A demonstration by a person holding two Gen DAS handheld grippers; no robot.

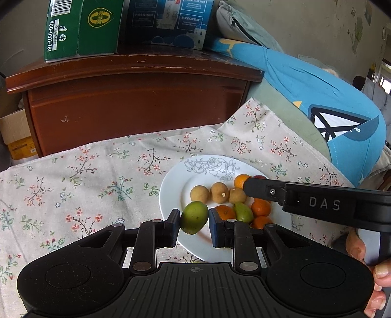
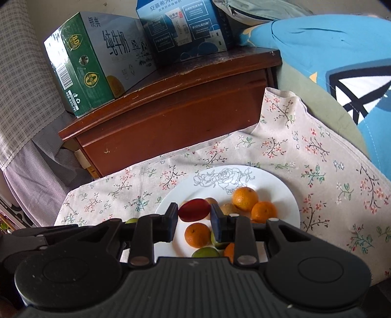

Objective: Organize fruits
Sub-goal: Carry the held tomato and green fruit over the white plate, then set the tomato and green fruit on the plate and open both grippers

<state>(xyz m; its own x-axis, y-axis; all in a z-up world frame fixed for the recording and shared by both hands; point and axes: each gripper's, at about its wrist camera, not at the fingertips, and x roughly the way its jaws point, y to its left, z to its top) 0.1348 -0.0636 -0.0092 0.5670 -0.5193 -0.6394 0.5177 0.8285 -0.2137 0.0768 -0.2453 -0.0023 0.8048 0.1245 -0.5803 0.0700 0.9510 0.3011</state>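
A white plate (image 1: 176, 181) with a grey rose drawing sits on the floral cloth and holds several fruits. My left gripper (image 1: 194, 220) is shut on a green mango (image 1: 194, 217) above the plate's near left rim. Behind it lie three tan round fruits (image 1: 200, 194), several oranges (image 1: 261, 208) and another green mango (image 1: 243, 212). In the right wrist view my right gripper (image 2: 194, 215) is shut on a dark red mango (image 2: 194, 210) over the plate (image 2: 281, 195). Oranges (image 2: 244, 198) and a green fruit (image 2: 205, 252) lie beneath and beside it.
A dark wooden cabinet (image 1: 136, 102) stands behind the cloth, with a green milk carton box (image 1: 80, 29) and a blue box (image 1: 168, 22) on top. A blue cushion (image 1: 330, 97) lies at the right. A person's fingers (image 1: 381, 271) grip the right handle. Bare floral cloth (image 1: 73, 186) spreads left.
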